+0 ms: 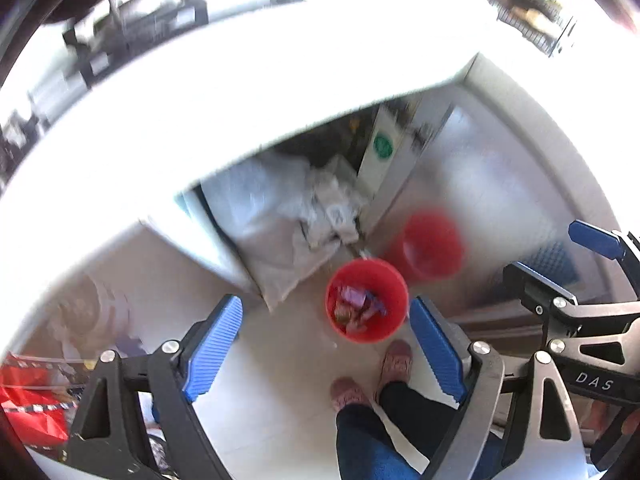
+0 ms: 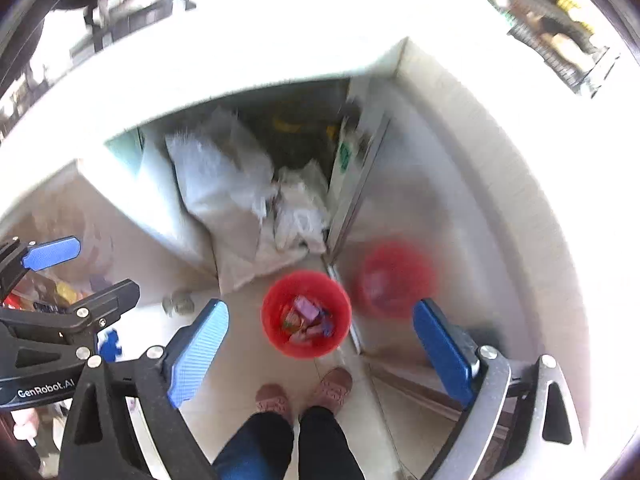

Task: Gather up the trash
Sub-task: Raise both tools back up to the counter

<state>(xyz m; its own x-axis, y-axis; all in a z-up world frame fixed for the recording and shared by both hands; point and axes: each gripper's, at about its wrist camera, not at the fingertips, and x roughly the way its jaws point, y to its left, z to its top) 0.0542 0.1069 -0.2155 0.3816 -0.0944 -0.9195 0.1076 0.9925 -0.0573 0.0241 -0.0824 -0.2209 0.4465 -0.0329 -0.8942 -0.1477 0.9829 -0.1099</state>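
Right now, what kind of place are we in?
Probably a kitchen or utility corner: white counter over an open cabinet stuffed with plastic bags, tiled floor, red trash bin.

Your left gripper and right gripper both point down toward the floor, side by side, each with its 2 blue-padded jaws spread wide and nothing between them. Your feet stand below.
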